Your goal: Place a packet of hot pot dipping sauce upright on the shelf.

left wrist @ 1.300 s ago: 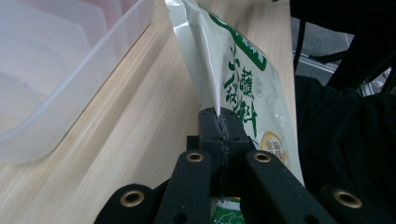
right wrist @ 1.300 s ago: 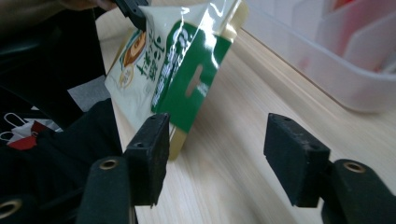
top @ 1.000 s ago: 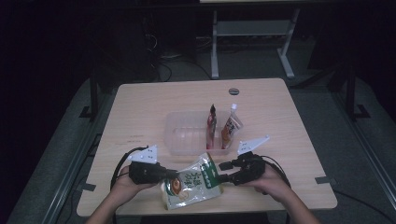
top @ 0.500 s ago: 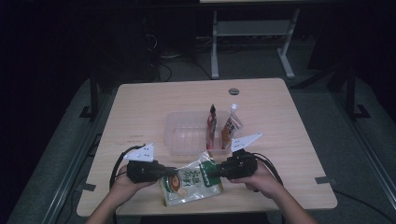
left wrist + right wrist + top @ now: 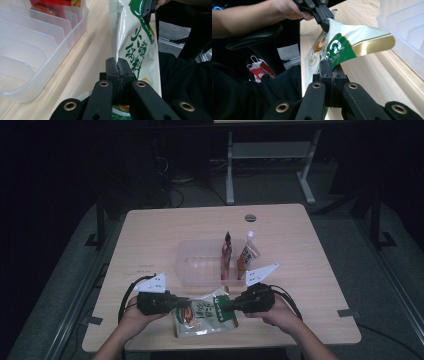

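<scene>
Pouch: a green-and-white snack pouch (image 5: 204,314) lies at the near edge of the surface (image 5: 150,235), at 6 o'clock from the clear divided tray (image 5: 200,262).
Handling: it looks light, thin and glossy, so I judge it soft, crinkly and apt to slip; the flat sealed edges are the best places to take hold, not the puffed middle.
Long axis: it runs roughly 9 to 3 o'clock in the high view, the green-and-gold end toward 3, the end with the round picture toward 9.
Left gripper (image 5: 180,303): its fingers are clenched on the pouch's 9 o'clock edge, the film pinched between them in the left gripper view.
Right gripper (image 5: 227,304): its fingers have just been closing and now pinch the green corner at 3 o'clock.
Tray: 2 packets (image 5: 227,255) stand upright in its 3 o'clock slots; the other slots look free.
</scene>
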